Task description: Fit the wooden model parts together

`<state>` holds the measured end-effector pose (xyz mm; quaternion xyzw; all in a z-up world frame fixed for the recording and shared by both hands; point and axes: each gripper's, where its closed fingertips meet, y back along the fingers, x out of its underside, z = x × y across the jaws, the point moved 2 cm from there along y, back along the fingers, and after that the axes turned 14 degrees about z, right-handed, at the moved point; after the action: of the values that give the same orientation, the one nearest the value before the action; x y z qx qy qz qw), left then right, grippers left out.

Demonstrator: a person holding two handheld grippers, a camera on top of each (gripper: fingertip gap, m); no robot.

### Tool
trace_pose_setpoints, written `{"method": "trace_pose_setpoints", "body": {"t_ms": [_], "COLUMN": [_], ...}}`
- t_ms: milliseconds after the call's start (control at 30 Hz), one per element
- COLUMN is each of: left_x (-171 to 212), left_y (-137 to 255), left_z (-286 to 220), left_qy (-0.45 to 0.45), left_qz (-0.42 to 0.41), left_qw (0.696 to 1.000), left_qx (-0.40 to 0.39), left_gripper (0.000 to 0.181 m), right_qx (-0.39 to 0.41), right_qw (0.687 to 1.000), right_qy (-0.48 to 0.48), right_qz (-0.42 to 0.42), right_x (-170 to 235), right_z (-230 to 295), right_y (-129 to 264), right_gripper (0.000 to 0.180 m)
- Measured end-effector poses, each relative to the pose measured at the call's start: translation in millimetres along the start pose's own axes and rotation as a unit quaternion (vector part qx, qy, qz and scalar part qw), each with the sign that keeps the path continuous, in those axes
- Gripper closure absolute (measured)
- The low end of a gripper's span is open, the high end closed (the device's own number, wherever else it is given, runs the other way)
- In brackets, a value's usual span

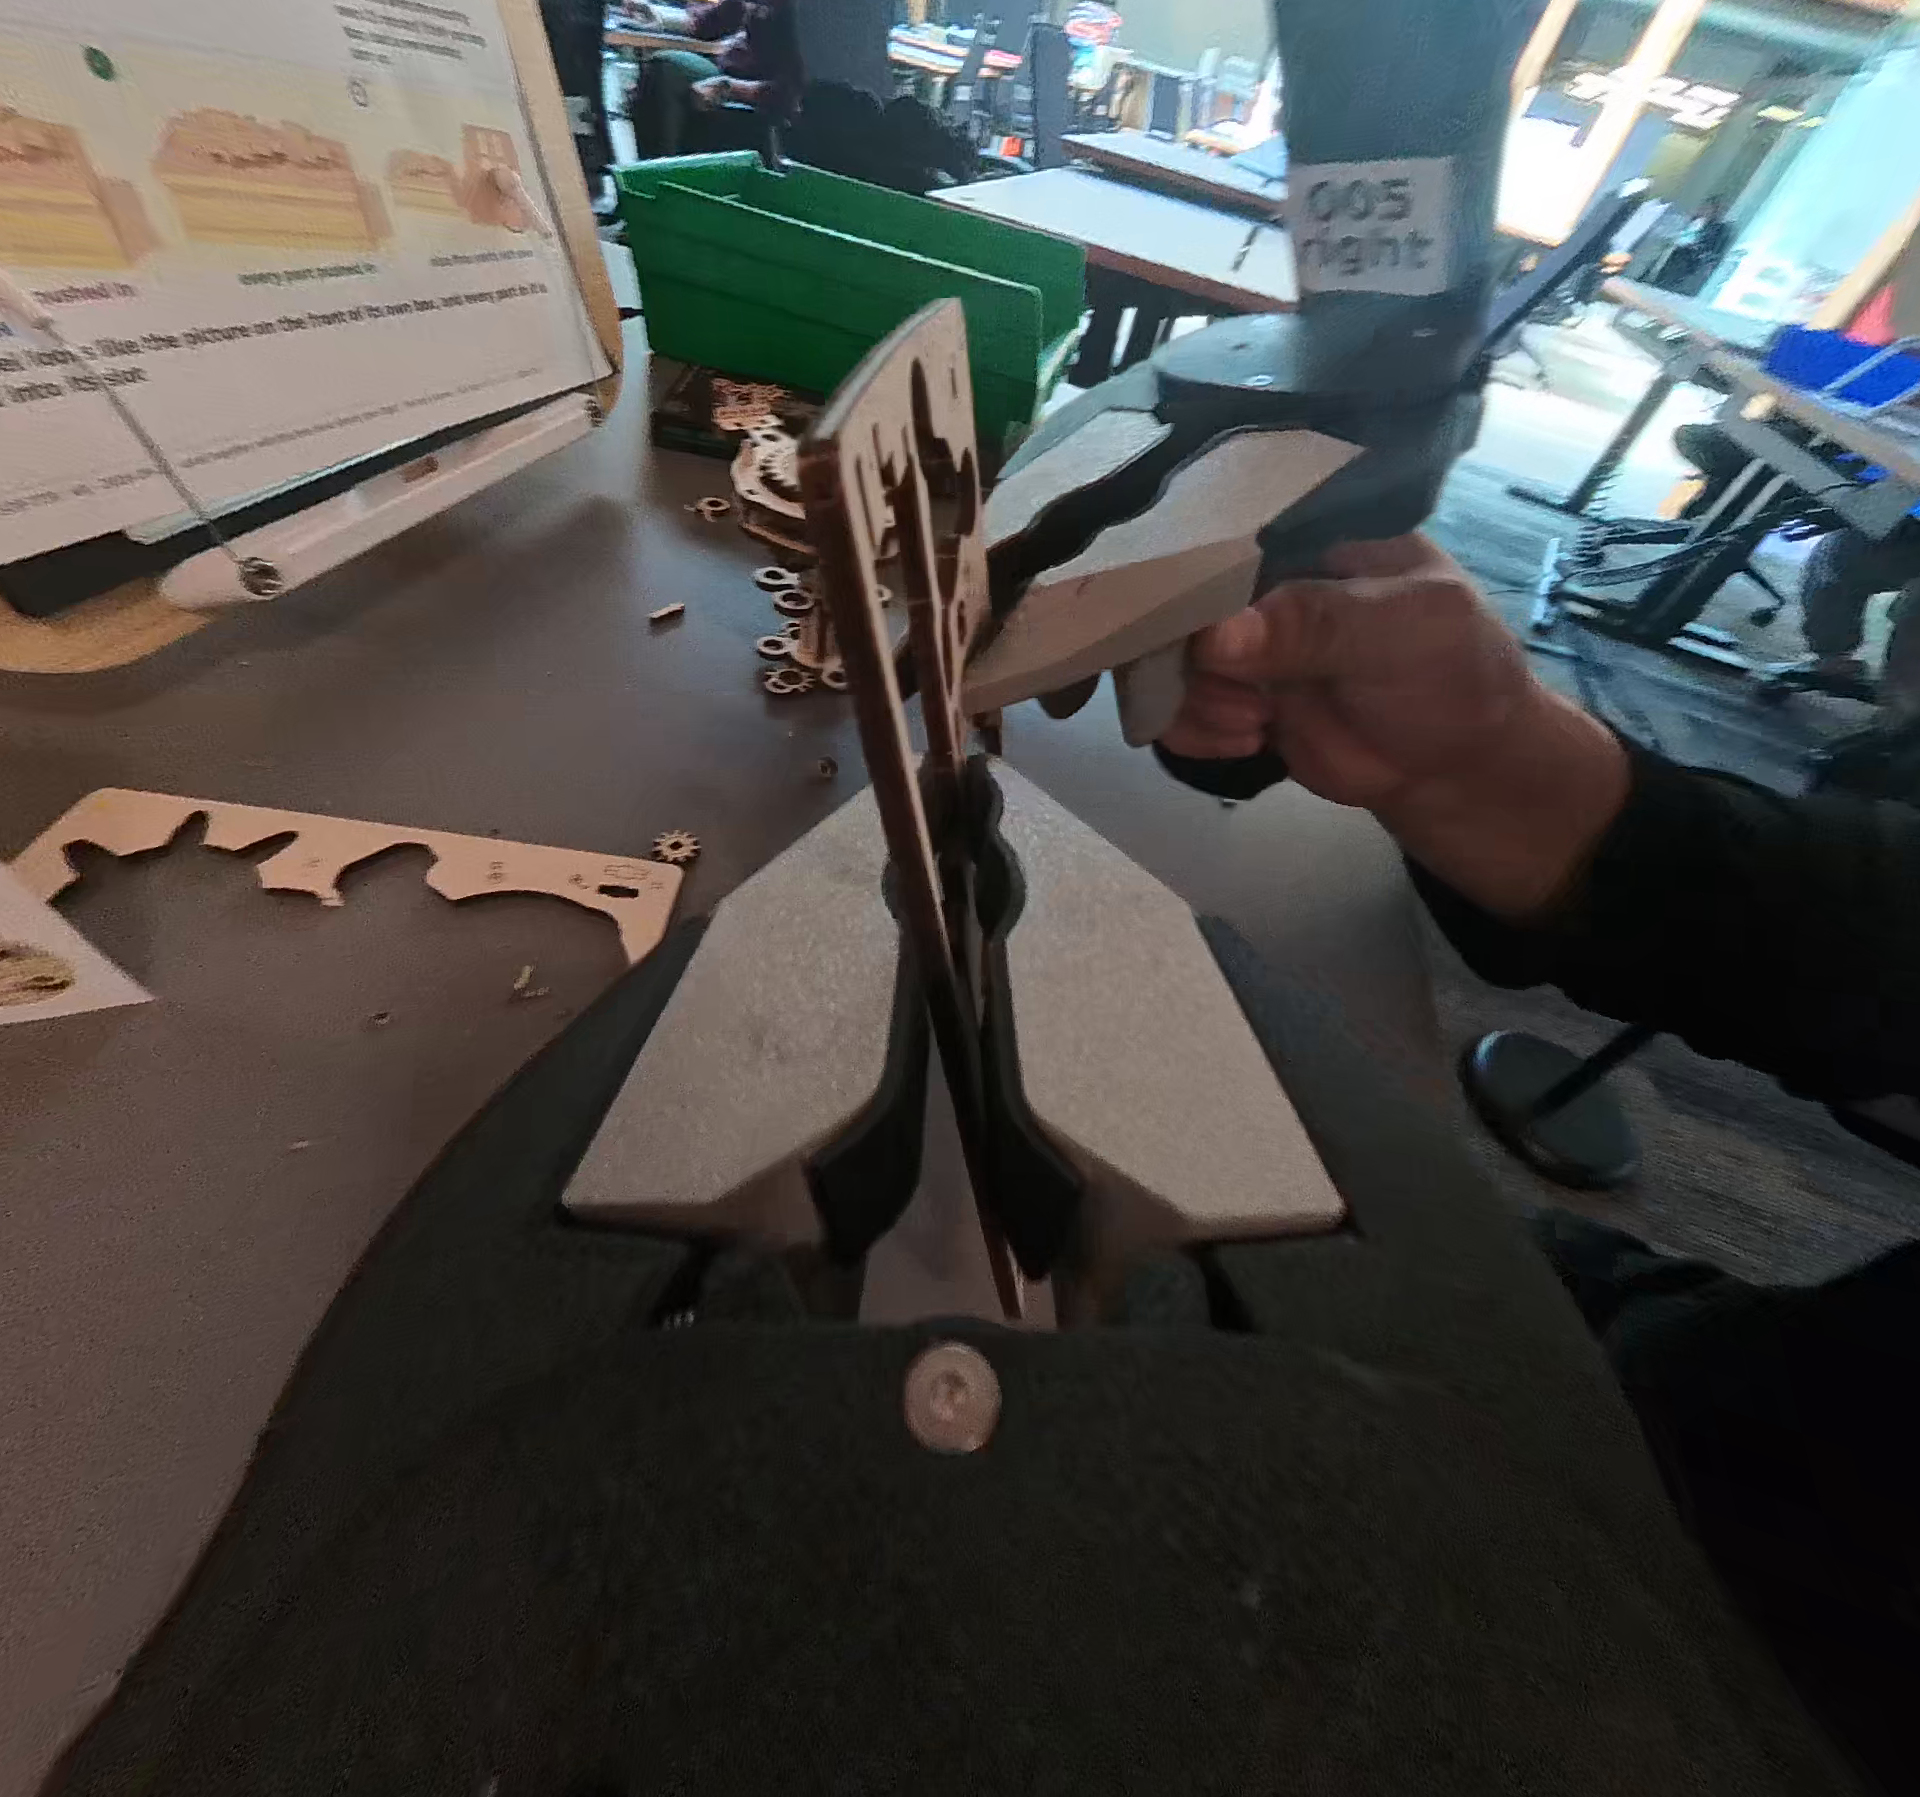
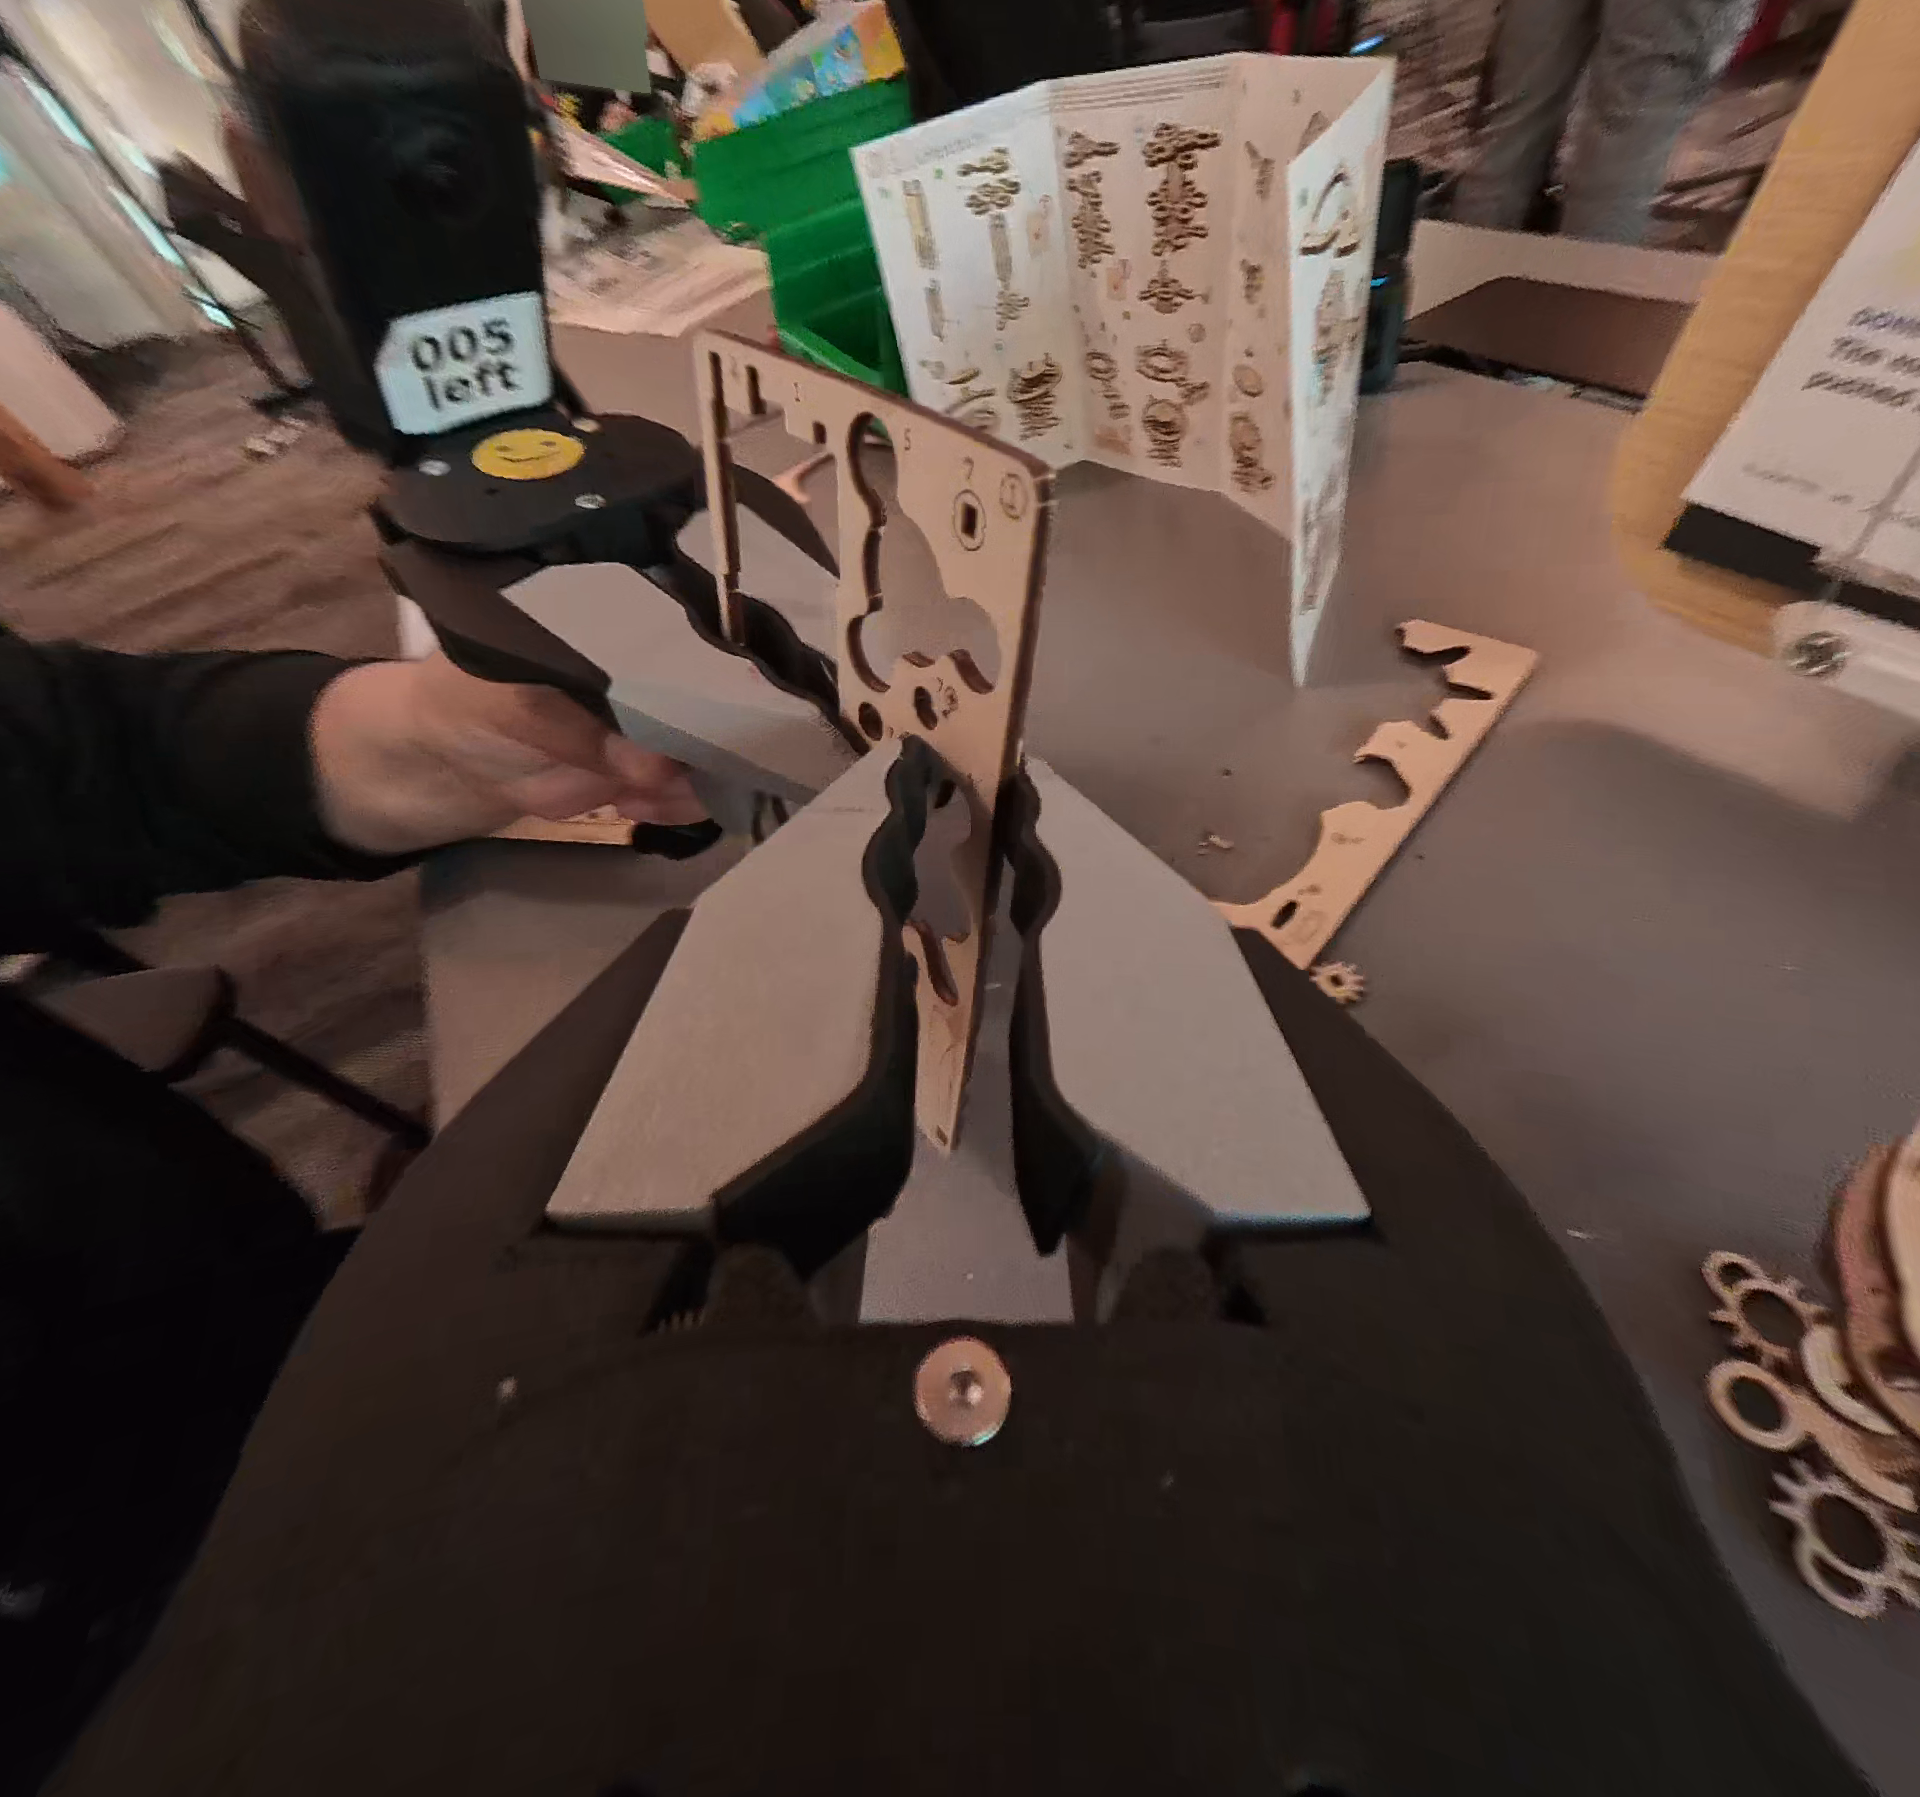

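A thin laser-cut wooden sheet [image 1: 902, 459] with cut-out holes stands upright on edge above the dark table [image 1: 416, 667]. My left gripper [image 1: 951, 791] is shut on its lower part; the sheet runs back between the fingers. My right gripper [image 1: 982, 646] comes in from the right and is shut on the same sheet higher up. In the right wrist view the sheet [image 2: 1003, 604] faces me, my right gripper [image 2: 961, 771] clamps its lower right edge, and the left gripper [image 2: 790, 667] grips its left side.
An emptied wooden sheet frame [image 1: 499, 874] [image 2: 1392, 791] lies flat on the table. A pile of wooden gear parts [image 1: 790, 594] [image 2: 1829, 1415] sits nearby, with a loose small gear [image 1: 675, 847]. A green bin [image 1: 831, 272], an instruction board [image 1: 260, 189] and a folded leaflet [image 2: 1143, 293] stand behind. The tips of both grippers are at nearly the same place.
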<state>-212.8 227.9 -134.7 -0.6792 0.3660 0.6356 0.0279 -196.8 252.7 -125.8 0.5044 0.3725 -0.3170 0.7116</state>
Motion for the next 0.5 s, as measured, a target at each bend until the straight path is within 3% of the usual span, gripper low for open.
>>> {"method": "trace_pose_setpoints", "body": {"t_ms": [200,333,500], "left_x": [-1,-2,2], "left_y": [0,-10,-14], "left_z": [14,18,15], "left_qy": [-0.003,0.094,0.100], "left_qz": [-0.011,-0.032,-0.024], "left_qw": [1.000,0.992,0.991], "left_qx": [-0.023,0.074,0.084], "left_gripper": [0.179,0.180,0.180], "right_qx": [0.073,-0.010,-0.009], "right_qw": [0.996,0.996,0.998], "right_qy": [0.028,-0.054,-0.048], "right_qz": [-0.044,-0.068,-0.041], "right_x": [-6,-3,3], "right_z": [-10,-20,-21], "right_y": [-6,-2,-2], "right_gripper": [0.163,0.164,0.166]}}
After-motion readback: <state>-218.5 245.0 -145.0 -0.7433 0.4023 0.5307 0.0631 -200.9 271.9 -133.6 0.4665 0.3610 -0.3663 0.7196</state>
